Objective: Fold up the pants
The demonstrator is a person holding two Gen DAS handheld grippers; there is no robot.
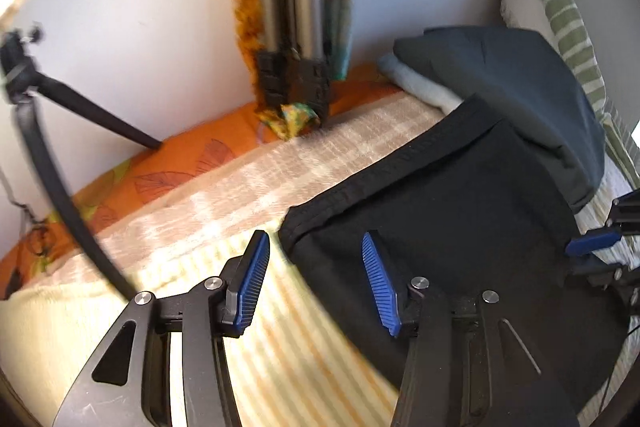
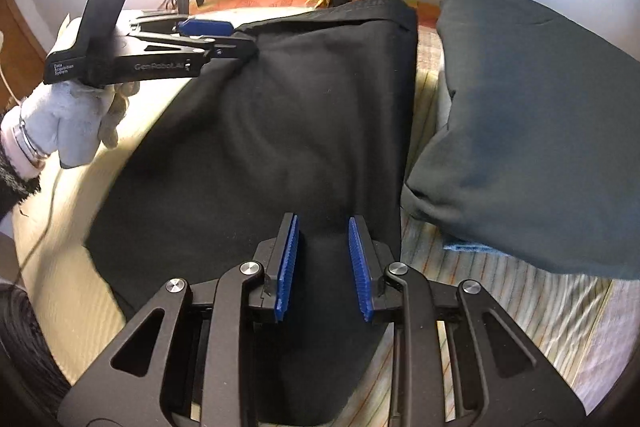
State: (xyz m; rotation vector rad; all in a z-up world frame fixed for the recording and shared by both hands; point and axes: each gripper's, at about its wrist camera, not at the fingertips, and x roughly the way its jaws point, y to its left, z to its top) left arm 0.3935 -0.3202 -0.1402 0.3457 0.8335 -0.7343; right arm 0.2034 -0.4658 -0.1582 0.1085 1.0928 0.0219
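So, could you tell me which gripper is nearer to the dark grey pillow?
Right. The right gripper hovers over the black pants beside the pillow; the left gripper is at the pants' far edge.

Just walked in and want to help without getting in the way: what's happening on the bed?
A person with a gloved hand is folding black pants on the striped bed, holding tongs in each hand. The pants lie folded over, beside a dark pillow. The left tongs stand open at the pants' far corner, nothing between them. The right tongs hover open over the near end, gripping nothing.
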